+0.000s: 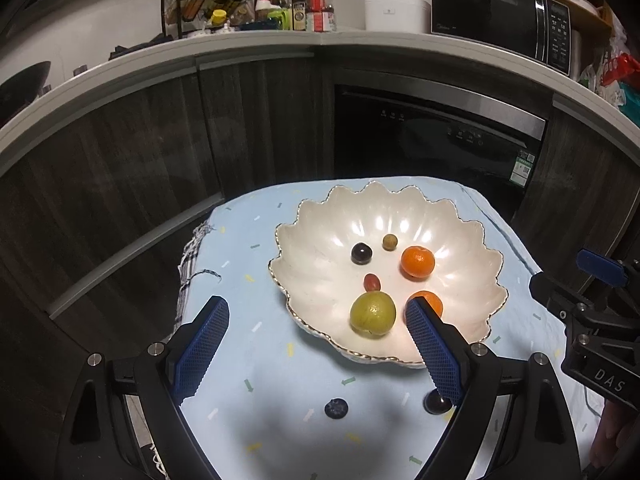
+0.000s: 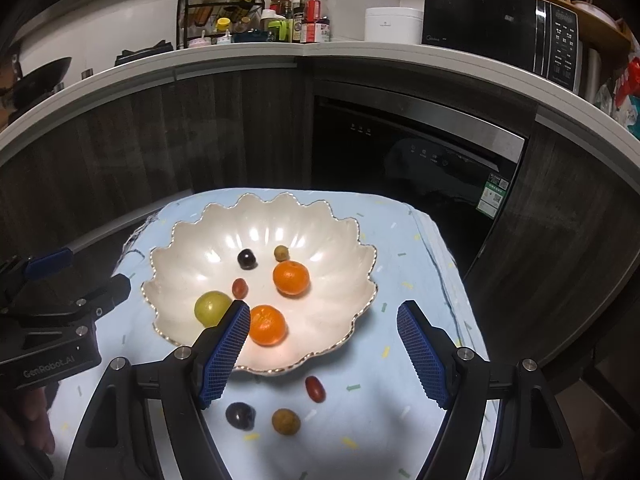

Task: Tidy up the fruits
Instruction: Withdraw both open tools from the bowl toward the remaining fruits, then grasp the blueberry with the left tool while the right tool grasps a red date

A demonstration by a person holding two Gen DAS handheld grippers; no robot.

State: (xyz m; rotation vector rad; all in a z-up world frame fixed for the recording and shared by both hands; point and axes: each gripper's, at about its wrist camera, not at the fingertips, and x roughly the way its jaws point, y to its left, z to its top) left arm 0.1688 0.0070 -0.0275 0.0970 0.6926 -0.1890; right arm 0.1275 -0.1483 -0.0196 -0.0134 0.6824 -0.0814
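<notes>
A white scalloped bowl (image 1: pixel 472 308) (image 2: pixel 352 280) sits on a light blue cloth. It holds two oranges (image 1: pixel 417 261) (image 2: pixel 267 325), a green fruit (image 1: pixel 373 314) (image 2: pixel 210 307), a dark grape (image 1: pixel 361 253), a red grape (image 1: pixel 371 282) and a small brown fruit (image 1: pixel 389 241). On the cloth in front lie a blueberry (image 1: pixel 336 408), a dark grape (image 2: pixel 240 415) (image 1: pixel 434 402), a brown fruit (image 2: pixel 285 421) and a red grape (image 2: pixel 315 389). My left gripper (image 1: pixel 316 312) is open and empty above the bowl's near left rim. My right gripper (image 2: pixel 322 316) is open and empty above the bowl's near right rim.
The blue cloth (image 1: pixel 240 264) covers a small table with drop-offs on all sides. Dark kitchen cabinets and a built-in dishwasher (image 1: pixel 436 140) stand behind. The counter above carries bottles, a spice rack and a microwave (image 1: pixel 500 16). Each gripper shows at the edge of the other's view.
</notes>
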